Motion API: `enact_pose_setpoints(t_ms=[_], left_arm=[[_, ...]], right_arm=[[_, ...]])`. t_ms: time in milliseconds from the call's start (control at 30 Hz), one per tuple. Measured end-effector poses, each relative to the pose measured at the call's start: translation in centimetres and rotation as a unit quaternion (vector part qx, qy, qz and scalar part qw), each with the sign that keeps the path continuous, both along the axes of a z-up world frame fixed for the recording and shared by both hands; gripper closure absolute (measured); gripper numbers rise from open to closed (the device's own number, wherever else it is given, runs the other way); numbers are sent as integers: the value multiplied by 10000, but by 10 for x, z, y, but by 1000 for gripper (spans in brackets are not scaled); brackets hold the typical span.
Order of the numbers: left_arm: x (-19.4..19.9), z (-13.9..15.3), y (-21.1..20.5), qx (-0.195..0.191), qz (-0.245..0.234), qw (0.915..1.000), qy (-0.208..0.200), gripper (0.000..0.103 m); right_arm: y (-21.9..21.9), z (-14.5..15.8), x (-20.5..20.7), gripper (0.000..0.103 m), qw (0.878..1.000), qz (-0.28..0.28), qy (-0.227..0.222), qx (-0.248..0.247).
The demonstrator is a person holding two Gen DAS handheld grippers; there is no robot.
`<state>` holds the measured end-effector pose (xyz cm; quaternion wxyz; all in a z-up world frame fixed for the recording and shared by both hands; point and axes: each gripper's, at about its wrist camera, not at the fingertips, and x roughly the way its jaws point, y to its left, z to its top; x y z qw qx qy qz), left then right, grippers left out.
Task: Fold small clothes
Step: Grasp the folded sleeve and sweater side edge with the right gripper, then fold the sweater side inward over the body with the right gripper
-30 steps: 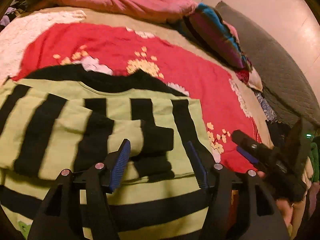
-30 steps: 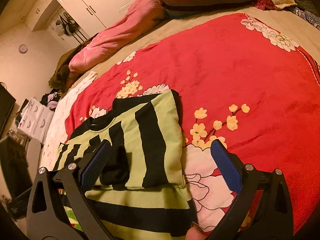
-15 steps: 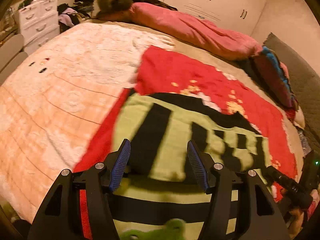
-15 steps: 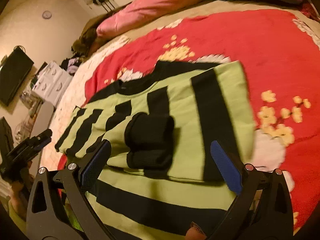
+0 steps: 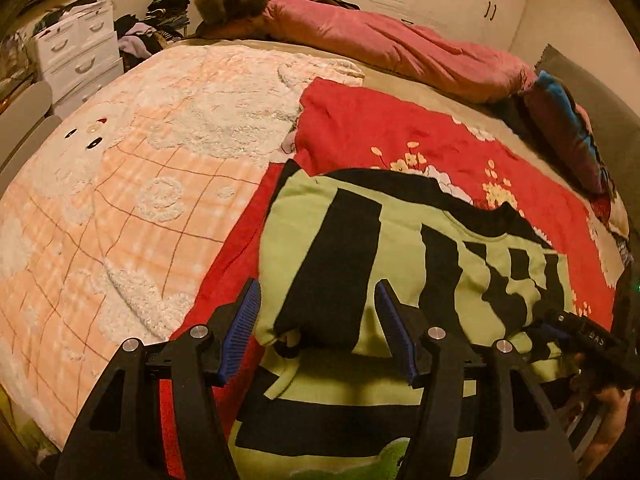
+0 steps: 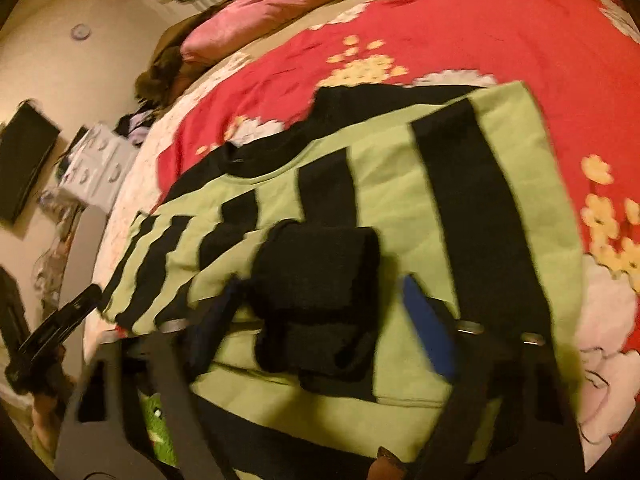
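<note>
Right wrist view is smearing with motion blur, so the right gripper (image 6: 320, 312) is showing only as soft dark shapes; its blue pads seem to be standing apart around the black cuff (image 6: 320, 300), though whether they are touching it is hard to tell. The striped sweater (image 5: 400, 248) is lying partly folded on the red floral blanket (image 5: 360, 128), its lower hem running off the bottom edge. The left gripper (image 5: 318, 334) is hanging with fingers spread over the sweater's folded corner, gripping nothing. White letters reading "BAS" are showing on the other tool's body, the rest being cut off. A peach quilt (image 5: 120, 184), a pink duvet (image 5: 400, 52) and white drawers (image 5: 76, 56) are filling the bedroom.
</note>
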<state>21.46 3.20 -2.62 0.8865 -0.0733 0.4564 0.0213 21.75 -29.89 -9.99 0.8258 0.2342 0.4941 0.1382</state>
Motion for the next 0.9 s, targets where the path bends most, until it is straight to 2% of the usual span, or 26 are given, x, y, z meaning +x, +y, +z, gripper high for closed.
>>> enact_pose_setpoints(t_ms=[67,133,167,200,400,567,667,800,833,900], left_arm=[[1,-2,-4,59,-46,10000,31,45],[0,-3,-6,72,-73,9999,30,45],[0,-3,-7,82,-77,9999,24,43],[0,-2,-7,88,-73,9999,17,36],[-2,6,-4,63,-32,10000,-64,35],[-2,17,-3,34,-68,9998,-169,35],[-2,17,-5,15,-107,9998,-171,35],[-1,9,-11,29,-192,9998,-44,35],[-1,7,-13,53,-208,9998,-23,35],[0,5,-19,108,-251,9996,27,35]], right_arm=[[5,1,-2,61,9997,130,-120,-193],[9,5,-3,85,9988,308,-244,-305],[11,10,-4,90,9979,395,-360,-354],[14,18,-6,97,9964,457,-525,-479],[22,56,-16,97,9896,737,-1172,-395],[9,116,-31,98,9690,833,-2249,-591],[-3,140,-38,98,9549,823,-2706,-902],[-15,140,-29,98,9430,864,-2786,-1604],[-21,131,-23,98,9475,818,-2619,-1642],[-35,107,-8,97,9642,658,-2084,-1504]])
